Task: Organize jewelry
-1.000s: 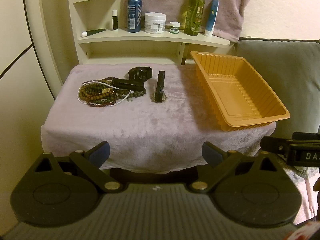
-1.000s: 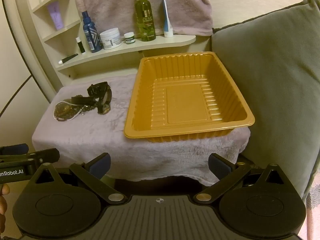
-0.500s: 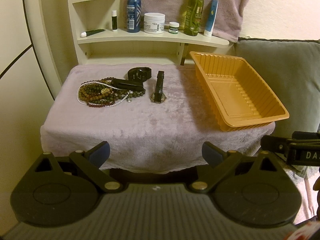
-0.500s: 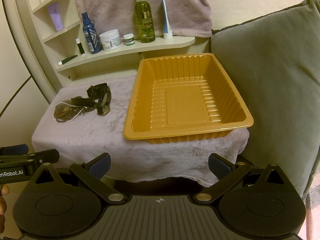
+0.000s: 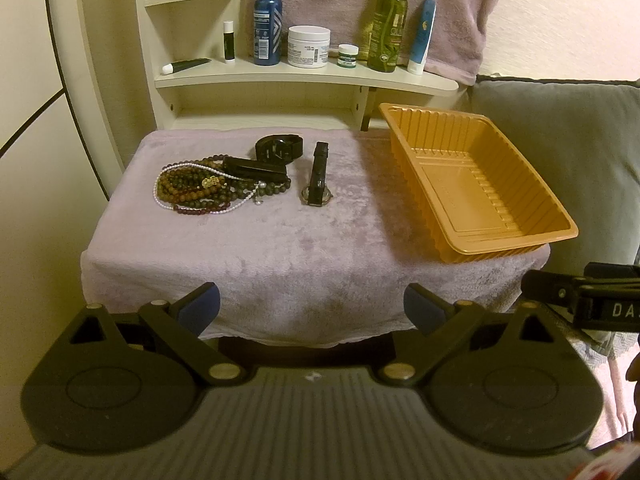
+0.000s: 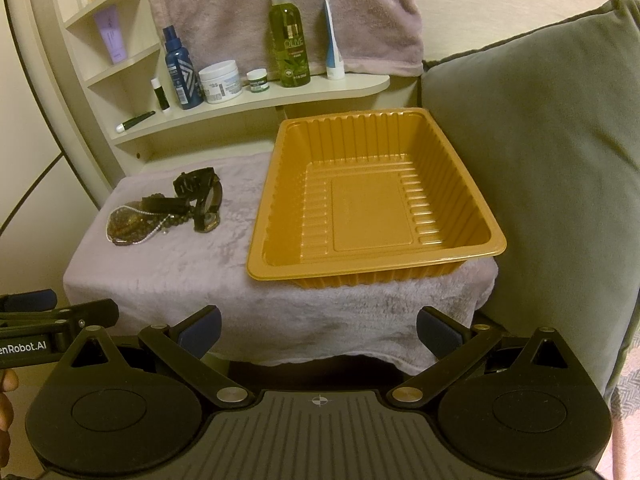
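Nearest, the left claw [image 5: 312, 308] and right claw [image 6: 318, 326] are held spread and empty, short of the worktop [image 5: 280, 240]. Beyond, beaded bracelets [image 5: 192, 190] and watches [image 5: 318, 180] are seen unsorted beside the empty orange tray [image 6: 376, 268]; no item is yet placed.

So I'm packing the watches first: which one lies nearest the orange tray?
The flat-lying watch with the metal-rimmed face, alone beside the bead pile. The buckled black watch sits farther back.
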`<state>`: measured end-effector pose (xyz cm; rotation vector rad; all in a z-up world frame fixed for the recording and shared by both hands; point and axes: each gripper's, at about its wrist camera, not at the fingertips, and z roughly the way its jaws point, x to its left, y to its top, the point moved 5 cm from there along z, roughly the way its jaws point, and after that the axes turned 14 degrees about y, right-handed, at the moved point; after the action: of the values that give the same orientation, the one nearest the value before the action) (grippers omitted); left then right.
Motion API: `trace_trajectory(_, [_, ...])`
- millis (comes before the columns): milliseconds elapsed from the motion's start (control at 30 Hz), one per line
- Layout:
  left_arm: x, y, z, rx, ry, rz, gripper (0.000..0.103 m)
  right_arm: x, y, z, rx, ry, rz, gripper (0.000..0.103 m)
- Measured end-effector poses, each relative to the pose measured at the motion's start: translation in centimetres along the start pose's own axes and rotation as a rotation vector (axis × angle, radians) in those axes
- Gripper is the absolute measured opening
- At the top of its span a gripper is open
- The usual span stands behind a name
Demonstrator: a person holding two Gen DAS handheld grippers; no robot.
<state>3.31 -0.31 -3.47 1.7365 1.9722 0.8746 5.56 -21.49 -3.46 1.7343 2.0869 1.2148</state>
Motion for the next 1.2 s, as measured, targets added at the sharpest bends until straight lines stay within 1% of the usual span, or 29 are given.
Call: trace_trajectory(1200, [-0.05,0.31,-0.24,-0.004,-0.002,-0.004,0.098,0.04,0.09,-0.21,-0.005,-0.001,-0.001,0.103])
